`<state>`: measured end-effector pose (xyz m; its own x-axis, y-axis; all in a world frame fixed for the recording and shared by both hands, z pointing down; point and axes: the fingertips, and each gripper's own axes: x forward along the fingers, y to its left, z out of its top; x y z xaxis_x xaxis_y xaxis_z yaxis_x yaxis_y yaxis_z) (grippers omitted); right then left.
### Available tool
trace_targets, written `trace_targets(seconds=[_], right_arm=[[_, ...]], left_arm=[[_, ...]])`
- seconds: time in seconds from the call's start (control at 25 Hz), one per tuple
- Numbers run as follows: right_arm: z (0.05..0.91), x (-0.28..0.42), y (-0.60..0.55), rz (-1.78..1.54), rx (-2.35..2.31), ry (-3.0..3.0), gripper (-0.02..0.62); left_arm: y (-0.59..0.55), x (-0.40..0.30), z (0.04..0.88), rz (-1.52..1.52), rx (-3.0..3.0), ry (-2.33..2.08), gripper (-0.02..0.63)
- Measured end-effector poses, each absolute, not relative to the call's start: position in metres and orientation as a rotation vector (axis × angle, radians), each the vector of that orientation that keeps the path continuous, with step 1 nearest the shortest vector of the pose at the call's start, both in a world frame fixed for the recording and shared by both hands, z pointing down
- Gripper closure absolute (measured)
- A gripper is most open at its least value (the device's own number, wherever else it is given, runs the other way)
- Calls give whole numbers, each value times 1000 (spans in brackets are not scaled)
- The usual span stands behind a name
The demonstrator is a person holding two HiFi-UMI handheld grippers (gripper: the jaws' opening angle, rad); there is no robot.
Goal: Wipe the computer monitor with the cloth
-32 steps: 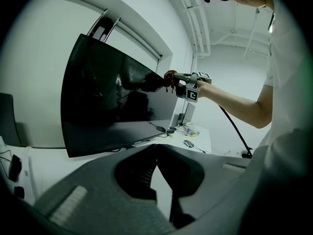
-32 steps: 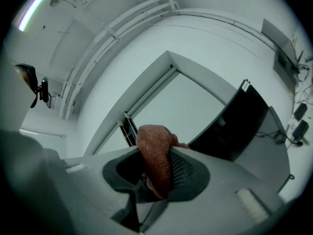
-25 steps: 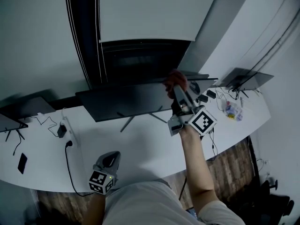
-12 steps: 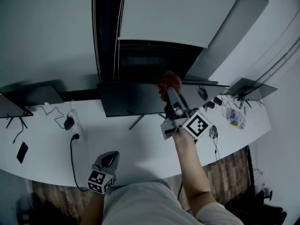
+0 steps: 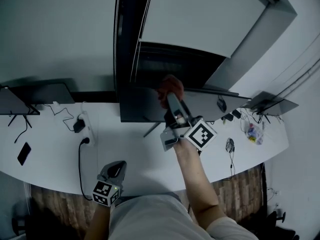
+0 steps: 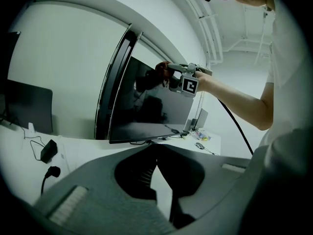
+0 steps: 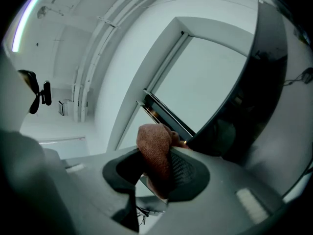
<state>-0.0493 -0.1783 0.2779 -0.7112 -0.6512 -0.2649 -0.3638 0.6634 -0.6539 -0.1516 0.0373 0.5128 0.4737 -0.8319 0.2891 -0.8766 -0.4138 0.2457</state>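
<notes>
The dark computer monitor [image 5: 140, 106] stands on the white desk [image 5: 50, 154]. My right gripper [image 5: 167, 95] is shut on a reddish-brown cloth [image 5: 169, 83] and holds it against the screen's upper edge, left of the middle. In the right gripper view the cloth [image 7: 152, 141] bulges between the jaws of the right gripper [image 7: 157, 166], with the monitor [image 7: 249, 92] close on the right. My left gripper [image 5: 119, 166] hangs low at the desk's near edge, shut and holding nothing. From the left gripper [image 6: 155, 150] I see the monitor [image 6: 146, 111] and the cloth [image 6: 163, 70] up at its top.
A power strip [image 5: 85, 126] with cables and a phone [image 5: 23, 154] lie on the desk's left. Another screen [image 5: 42, 93] stands far left. On the right are a laptop [image 5: 272, 104], a mouse [image 5: 229, 145] and small clutter [image 5: 252, 131]. A dark window pillar [image 5: 127, 34] rises behind.
My right gripper has carried the cloth leftward along the top of the screen, from right of the middle to left of it. The left gripper has stayed put.
</notes>
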Motion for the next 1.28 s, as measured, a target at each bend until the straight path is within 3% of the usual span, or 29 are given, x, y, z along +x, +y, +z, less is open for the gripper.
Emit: trace_targets(seconds=[0.84, 1.28], right_arm=[[279, -172, -141, -923, -510, 2491, 469], [301, -180, -109, -997, -426, 2581, 469]], left_arm=[[70, -196, 515, 109, 2208, -1631, 597], [82, -183, 515, 119, 2174, -1676, 597]])
